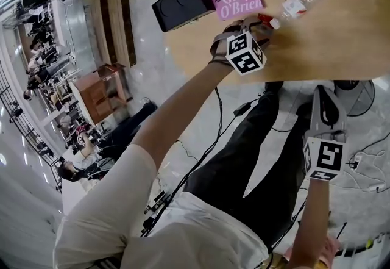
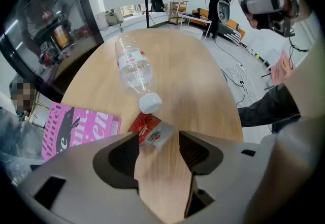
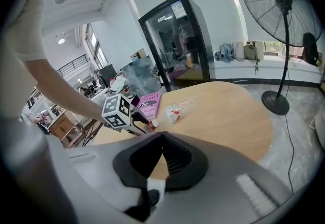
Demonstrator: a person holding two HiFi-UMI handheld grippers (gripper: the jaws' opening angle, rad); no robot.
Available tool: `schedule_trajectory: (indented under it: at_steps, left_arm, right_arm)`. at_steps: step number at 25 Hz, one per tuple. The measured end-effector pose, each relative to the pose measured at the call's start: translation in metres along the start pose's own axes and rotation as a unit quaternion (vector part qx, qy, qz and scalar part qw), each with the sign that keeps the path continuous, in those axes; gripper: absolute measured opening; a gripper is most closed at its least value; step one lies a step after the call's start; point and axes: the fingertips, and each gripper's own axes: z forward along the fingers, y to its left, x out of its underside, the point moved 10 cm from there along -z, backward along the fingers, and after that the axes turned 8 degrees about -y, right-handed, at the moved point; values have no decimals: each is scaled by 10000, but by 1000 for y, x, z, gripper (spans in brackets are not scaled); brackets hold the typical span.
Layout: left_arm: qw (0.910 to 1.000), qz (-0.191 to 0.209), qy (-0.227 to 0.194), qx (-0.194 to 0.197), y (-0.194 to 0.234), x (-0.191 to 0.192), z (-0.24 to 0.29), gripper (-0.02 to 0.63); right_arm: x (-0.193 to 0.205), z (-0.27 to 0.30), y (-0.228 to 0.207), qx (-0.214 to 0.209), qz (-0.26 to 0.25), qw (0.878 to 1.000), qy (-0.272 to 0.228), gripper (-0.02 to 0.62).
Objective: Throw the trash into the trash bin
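presently: left gripper [image 2: 158, 144] is standing wide, its jaw tips flanking the red-and-silver wrapper [image 2: 151, 130], which is lying flat on the table [image 2: 198, 86] just beside the bottle [image 2: 133, 68] cap. right gripper [image 3: 161, 139] is hanging closed and empty. risk: pads sliding over the thin wrapper, or nudging the bottle into rolling.

Before you stands a rounded wooden desk [image 2: 193, 81]. On it you have a pink book [image 2: 76, 129] lying flat, a clear bottle [image 2: 133, 68] on its side, and a red wrapper [image 2: 151, 130] just beside the bottle's white cap [image 2: 150, 102].
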Motion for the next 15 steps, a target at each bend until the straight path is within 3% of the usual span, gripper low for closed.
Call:
schedule_trajectory:
  at_steps: [8, 15]
  left_arm:
    - [9991, 12, 106, 409, 6, 5, 13, 204]
    - [9981, -3, 5, 612, -3, 5, 12, 79]
  right_arm:
    - [10, 5, 2, 73, 107, 9999, 10, 11]
    - [13, 4, 1, 144, 164, 9998, -16, 11]
